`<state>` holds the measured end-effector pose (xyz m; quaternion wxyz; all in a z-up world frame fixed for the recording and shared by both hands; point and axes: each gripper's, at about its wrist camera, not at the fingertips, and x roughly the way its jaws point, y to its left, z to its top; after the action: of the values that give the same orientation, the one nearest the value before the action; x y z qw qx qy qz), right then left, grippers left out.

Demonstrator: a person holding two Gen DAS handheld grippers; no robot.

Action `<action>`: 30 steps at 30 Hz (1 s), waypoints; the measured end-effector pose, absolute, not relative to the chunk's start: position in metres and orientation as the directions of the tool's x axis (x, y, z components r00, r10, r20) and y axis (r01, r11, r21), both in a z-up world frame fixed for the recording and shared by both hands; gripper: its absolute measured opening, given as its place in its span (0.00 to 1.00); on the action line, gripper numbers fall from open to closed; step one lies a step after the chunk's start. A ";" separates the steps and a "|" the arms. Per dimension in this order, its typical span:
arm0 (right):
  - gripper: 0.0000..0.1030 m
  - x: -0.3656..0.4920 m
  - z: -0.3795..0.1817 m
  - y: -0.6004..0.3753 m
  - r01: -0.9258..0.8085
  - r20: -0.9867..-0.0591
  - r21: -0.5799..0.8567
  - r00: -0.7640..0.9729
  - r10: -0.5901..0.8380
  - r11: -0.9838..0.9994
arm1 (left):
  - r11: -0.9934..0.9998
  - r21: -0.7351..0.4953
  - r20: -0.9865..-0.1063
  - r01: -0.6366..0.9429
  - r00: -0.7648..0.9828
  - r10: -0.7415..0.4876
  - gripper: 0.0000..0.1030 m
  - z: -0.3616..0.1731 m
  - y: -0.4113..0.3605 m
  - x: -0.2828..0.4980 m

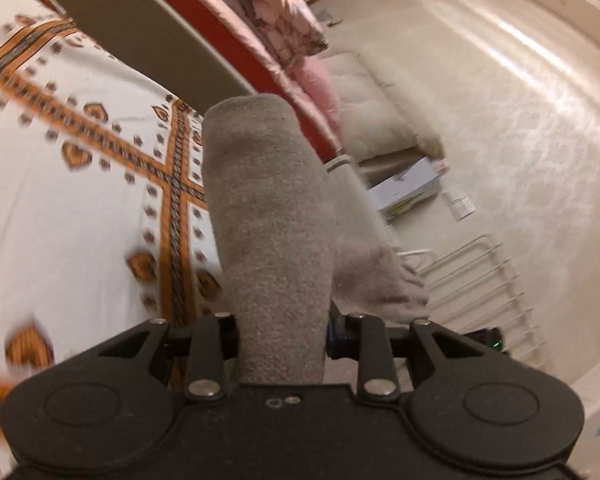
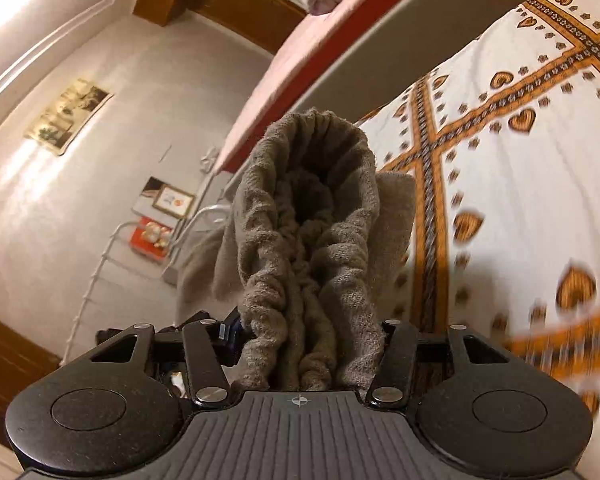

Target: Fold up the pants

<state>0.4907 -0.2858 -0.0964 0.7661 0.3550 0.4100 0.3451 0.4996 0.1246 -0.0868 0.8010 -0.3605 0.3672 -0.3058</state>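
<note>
The grey-brown fleece pants (image 1: 268, 216) are held up in the air by both grippers above a white bedsheet with orange and brown heart patterns (image 1: 60, 184). My left gripper (image 1: 282, 332) is shut on a smooth fold of the pants, which drapes over its fingers and hides them. My right gripper (image 2: 310, 336) is shut on the gathered elastic waistband of the pants (image 2: 312, 220), which bunches up over the fingers and hides them. More of the pants hangs down behind each grip.
The patterned sheet (image 2: 500, 184) covers the bed below. A grey board (image 1: 140, 28) and a red-edged bed with folded pink bedding (image 1: 268, 12) lie beyond. A white metal rack (image 1: 480, 280), a box (image 1: 408, 188) and framed pictures (image 2: 66, 114) stand by the cream walls.
</note>
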 end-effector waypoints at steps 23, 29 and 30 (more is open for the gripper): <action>0.73 0.454 -0.103 -0.345 -0.211 -0.250 0.890 0.518 0.818 0.405 | 0.697 -0.709 -0.479 0.107 0.652 -0.587 0.51 -0.092 0.139 0.435; 0.73 0.457 -0.120 -0.341 -0.125 -0.278 0.907 0.539 0.795 0.402 | 0.730 -0.678 -0.509 0.083 0.663 -0.549 0.51 -0.102 0.135 0.433; 0.73 0.451 -0.114 -0.346 -0.135 -0.277 0.901 0.554 0.785 0.413 | 0.740 -0.670 -0.519 0.068 0.670 -0.531 0.52 -0.097 0.136 0.430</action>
<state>0.4514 -0.3459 -0.1136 0.7587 0.4489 0.3617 0.3033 0.4301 0.1360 -0.0968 0.8575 -0.3158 0.3667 -0.1747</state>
